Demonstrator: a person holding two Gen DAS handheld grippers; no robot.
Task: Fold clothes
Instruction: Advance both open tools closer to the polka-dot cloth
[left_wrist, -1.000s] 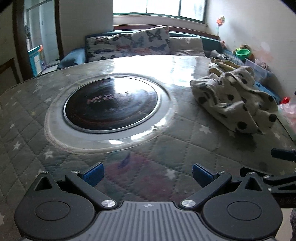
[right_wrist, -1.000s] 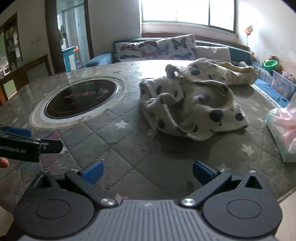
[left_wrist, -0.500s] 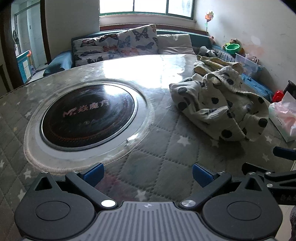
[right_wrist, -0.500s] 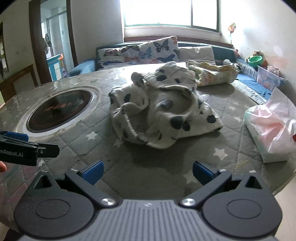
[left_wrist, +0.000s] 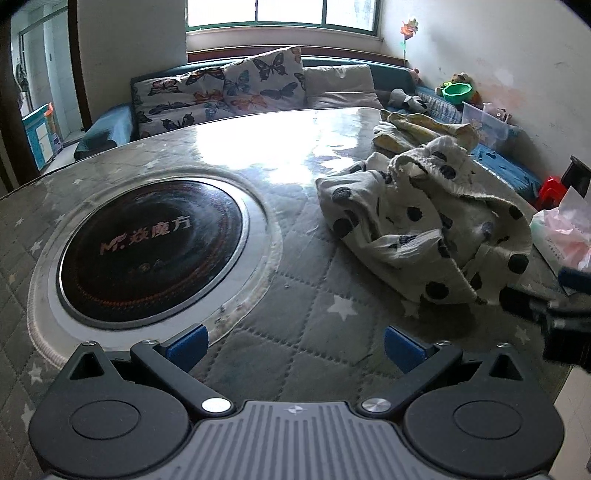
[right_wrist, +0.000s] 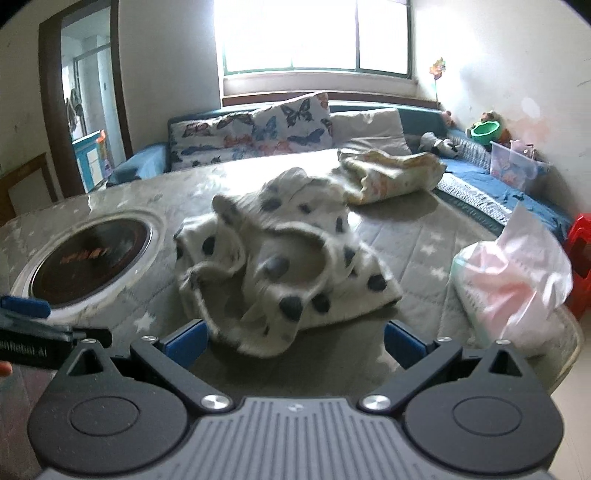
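I get daylight from the wide back window (right_wrist: 317, 37), blown out to white in the right wrist view. It throws hard glare across the glossy round quilted tabletop (left_wrist: 240, 147). The crumpled cream black-spotted garment (right_wrist: 284, 258) is motion-blurred there, sharp in the left. Fisheye bends both frames; corners go black.

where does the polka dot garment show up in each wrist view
Left wrist: the polka dot garment lies crumpled right of centre, to the right of the round black hotplate.
Right wrist: the garment is at centre, somewhat blurred, just ahead of the open right gripper.
Shared landmark: the hotplate, left of the garment in both views.
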